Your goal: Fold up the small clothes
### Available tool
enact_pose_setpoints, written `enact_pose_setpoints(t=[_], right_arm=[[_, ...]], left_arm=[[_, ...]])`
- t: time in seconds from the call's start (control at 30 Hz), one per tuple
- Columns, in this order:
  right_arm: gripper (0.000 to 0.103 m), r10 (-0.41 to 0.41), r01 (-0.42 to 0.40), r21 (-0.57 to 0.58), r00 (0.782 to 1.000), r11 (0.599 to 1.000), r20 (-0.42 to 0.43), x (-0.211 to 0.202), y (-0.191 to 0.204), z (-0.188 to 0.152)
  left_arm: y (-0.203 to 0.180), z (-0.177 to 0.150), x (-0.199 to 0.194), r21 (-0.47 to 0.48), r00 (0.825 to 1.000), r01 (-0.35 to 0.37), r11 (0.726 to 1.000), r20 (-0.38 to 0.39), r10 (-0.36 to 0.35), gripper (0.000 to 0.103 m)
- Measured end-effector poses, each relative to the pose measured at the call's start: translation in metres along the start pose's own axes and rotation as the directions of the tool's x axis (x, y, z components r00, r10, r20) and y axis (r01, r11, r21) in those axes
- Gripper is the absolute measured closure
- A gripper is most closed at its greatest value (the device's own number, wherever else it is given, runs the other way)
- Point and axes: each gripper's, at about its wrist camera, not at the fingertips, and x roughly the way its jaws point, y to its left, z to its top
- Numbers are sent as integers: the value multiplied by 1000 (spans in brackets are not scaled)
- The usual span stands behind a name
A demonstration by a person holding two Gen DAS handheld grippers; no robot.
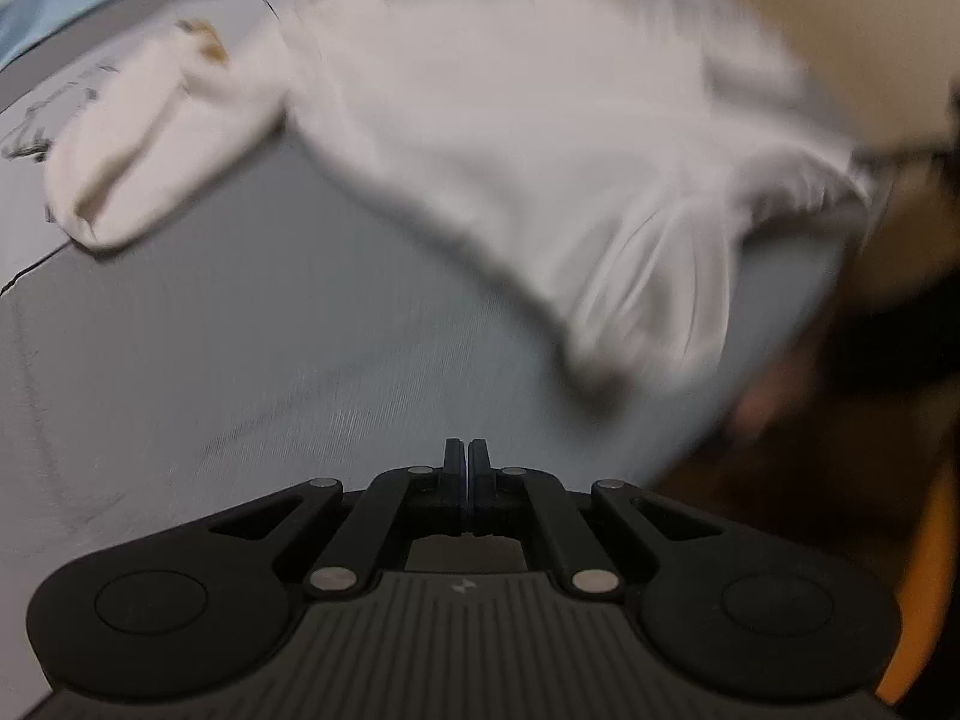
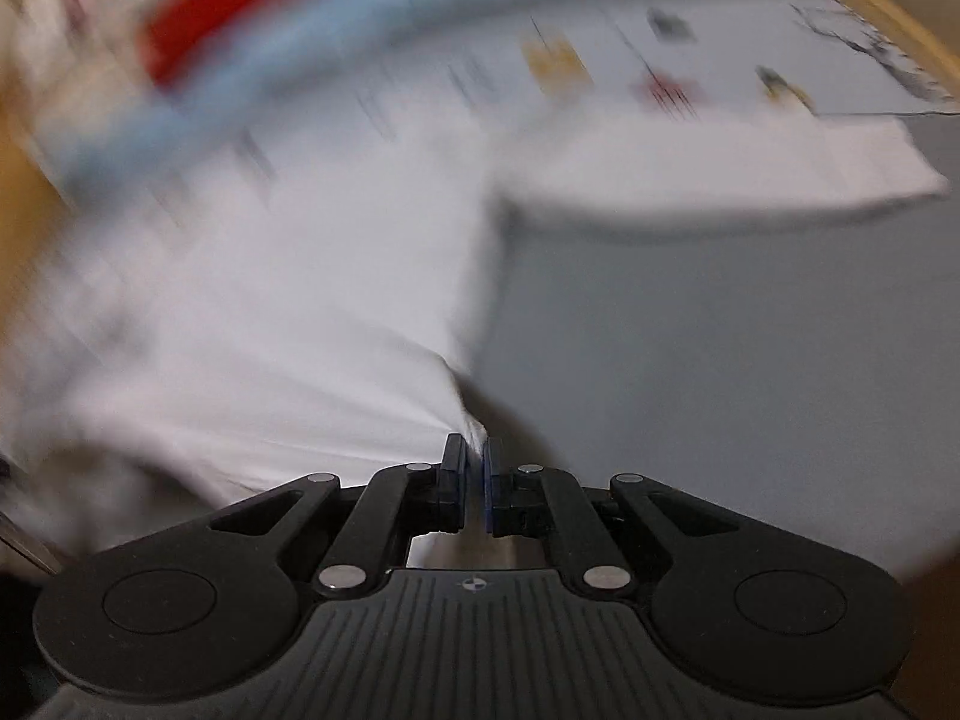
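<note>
Closest in, the right gripper (image 2: pixel 474 456) has its jaws pinched onto a bunched edge of the white garment (image 2: pixel 252 300), with cloth squeezed between the pads and pulled taut toward them. That garment is spread over the grey table (image 2: pixel 720 330), half lifted, and pretty blurry, so which edge it is can't be told. It points steeply down at the table.

Over on the other side, the left gripper (image 1: pixel 467 456) is fully closed with nothing in it, hovering over bare table, also aimed steeply down. Its view shows the same garment (image 1: pixel 510 150) with a corner raised off the surface at the right.

Progress-wise, one small white piece (image 1: pixel 150 138) already looks folded and parked to the side, near some printed paper (image 2: pixel 750 48). So roughly one item seems done, and this one looks like it's only getting its first fold, with smoothing and more folds still to go.
</note>
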Motion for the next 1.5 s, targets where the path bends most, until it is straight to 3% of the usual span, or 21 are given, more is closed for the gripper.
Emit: enact_pose_setpoints(t=[0.03,0.07,0.2,0.3,0.43,0.67,0.8,0.87,0.9,0.93,1.03,1.07,1.1,1.13,1.2,1.3,1.37,1.43,1.5], right_arm=[[98,-88,84,-90,995,992,-47,11,9,-7],[98,-116,103,-143,990,984,-83,18,15,-12],[97,24,-55,-207,989,977,-147,24,34,-19],[94,-37,10,-211,992,977,-123,31,37,-17],[91,-59,44,-155,994,987,-94,33,27,-12],[87,-58,50,-69,991,996,-117,56,17,-7],[87,-66,57,-63,986,996,-153,72,17,-9],[87,-79,66,-84,983,994,-164,75,21,-10],[89,-75,61,-92,984,994,-162,74,23,-9],[99,-61,48,-91,987,995,-146,69,23,-8],[99,105,-106,-15,994,994,-40,32,16,-1],[99,163,-163,14,986,987,-15,22,11,0],[99,187,-186,41,982,982,-18,18,5,-1],[99,168,-167,41,985,985,-46,21,3,-3],[98,53,-66,-82,988,995,-145,40,17,-13],[94,-77,30,-217,974,976,-211,60,37,-24],[76,-55,14,-203,979,979,-197,60,41,-22],[69,-28,-1,-171,985,985,-172,59,41,-16],[69,-31,6,-150,987,989,-160,62,41,-11]], left_arm=[[-2,-1,6,24,1000,-13,1000,-25,13,103],[-5,-1,8,40,999,-15,999,-34,16,103],[-3,8,4,-9,999,41,999,20,-41,102],[-8,26,7,-93,987,148,985,82,-141,100],[-24,42,23,-164,972,226,960,99,-212,83],[-53,68,63,-184,976,214,959,8,-216,77],[-64,67,79,-132,987,146,980,-42,-153,78],[-67,63,78,-63,987,132,989,-84,-137,102],[-67,59,70,-18,987,134,991,-86,-135,102],[-67,55,56,44,989,138,990,-62,-135,102],[-55,32,2,188,979,182,965,58,-195,102],[-47,24,-6,200,981,168,965,64,-184,102],[-38,15,-4,199,991,119,973,41,-130,102],[-33,11,3,190,997,79,979,10,-82,102],[-32,6,17,213,999,38,976,-46,-28,101],[-31,11,11,189,997,72,979,6,-75,90],[-30,18,10,146,993,99,984,48,-108,81],[-34,25,18,135,994,91,987,49,-98,77],[-39,27,34,132,997,71,989,17,-74,73]])
